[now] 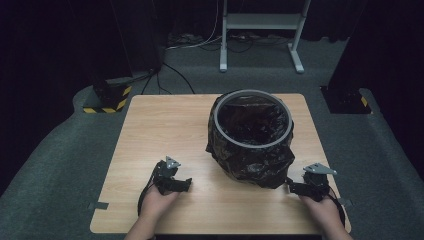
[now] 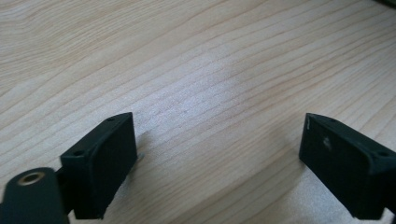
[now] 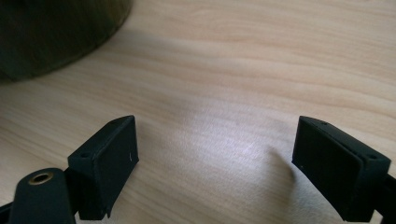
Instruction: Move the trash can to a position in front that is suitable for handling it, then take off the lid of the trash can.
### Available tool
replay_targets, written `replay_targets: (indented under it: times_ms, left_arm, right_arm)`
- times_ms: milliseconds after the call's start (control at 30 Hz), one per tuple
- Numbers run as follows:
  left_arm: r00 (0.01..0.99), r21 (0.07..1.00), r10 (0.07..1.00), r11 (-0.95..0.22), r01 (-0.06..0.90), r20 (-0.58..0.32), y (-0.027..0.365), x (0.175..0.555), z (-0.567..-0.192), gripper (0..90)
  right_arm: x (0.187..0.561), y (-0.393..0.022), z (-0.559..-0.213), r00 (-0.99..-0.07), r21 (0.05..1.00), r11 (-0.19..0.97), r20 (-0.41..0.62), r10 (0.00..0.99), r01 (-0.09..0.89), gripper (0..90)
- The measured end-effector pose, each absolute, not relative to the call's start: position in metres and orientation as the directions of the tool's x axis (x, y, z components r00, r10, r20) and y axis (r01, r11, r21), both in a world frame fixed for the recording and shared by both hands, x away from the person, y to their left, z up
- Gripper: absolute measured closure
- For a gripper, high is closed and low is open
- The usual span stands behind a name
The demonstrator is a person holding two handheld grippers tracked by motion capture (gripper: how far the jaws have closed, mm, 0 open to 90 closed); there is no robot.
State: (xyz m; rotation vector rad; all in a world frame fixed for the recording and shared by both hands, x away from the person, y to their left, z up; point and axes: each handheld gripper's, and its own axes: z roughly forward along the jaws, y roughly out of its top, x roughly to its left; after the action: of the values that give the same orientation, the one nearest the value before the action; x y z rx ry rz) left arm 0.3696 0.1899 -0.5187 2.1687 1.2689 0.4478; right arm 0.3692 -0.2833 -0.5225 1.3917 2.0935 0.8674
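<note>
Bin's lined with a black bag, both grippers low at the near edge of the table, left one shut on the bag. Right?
Not quite. The left gripper is open and holds nothing: the left gripper view shows bare table between its jaws. The rest stands: black bag lines the bin, and the right gripper is also low.

Left claw (image 1: 187, 183) and right claw (image 1: 289, 187) gape wide, seemingly held low, empty.
</note>
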Motion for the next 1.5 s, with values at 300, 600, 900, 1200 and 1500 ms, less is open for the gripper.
replay_targets:
  times_ms: [300, 600, 900, 1200, 1500]
  left_arm:
    - [0.482, 0.612, 0.876, -0.379, 0.695, -0.004, 0.184, 0.372, -0.519, 0.1]
    - [0.477, 0.591, 0.879, -0.382, 0.71, -0.006, 0.184, 0.372, -0.517, 0.4]
    - [0.463, 0.545, 0.886, -0.385, 0.745, -0.007, 0.184, 0.37, -0.514, 0.4]
    - [0.425, 0.446, 0.905, -0.372, 0.814, -0.021, 0.179, 0.372, -0.507, 1.2]
    - [0.407, 0.333, 0.913, -0.373, 0.866, -0.038, 0.177, 0.371, -0.498, 7.4]
  right_arm:
    - [0.37, -0.285, -0.524, -0.364, 0.728, 0.255, -0.008, 0.931, 0.637, 13.6]
    - [0.371, -0.285, -0.524, -0.369, 0.726, 0.256, -0.003, 0.929, 0.638, 12.9]
    - [0.371, -0.284, -0.525, -0.364, 0.724, 0.253, -0.004, 0.931, 0.641, 11.9]
    - [0.371, -0.284, -0.525, -0.373, 0.723, 0.259, -0.002, 0.928, 0.641, 11.0]
    - [0.372, -0.284, -0.525, -0.382, 0.723, 0.268, -0.006, 0.924, 0.637, 10.7]
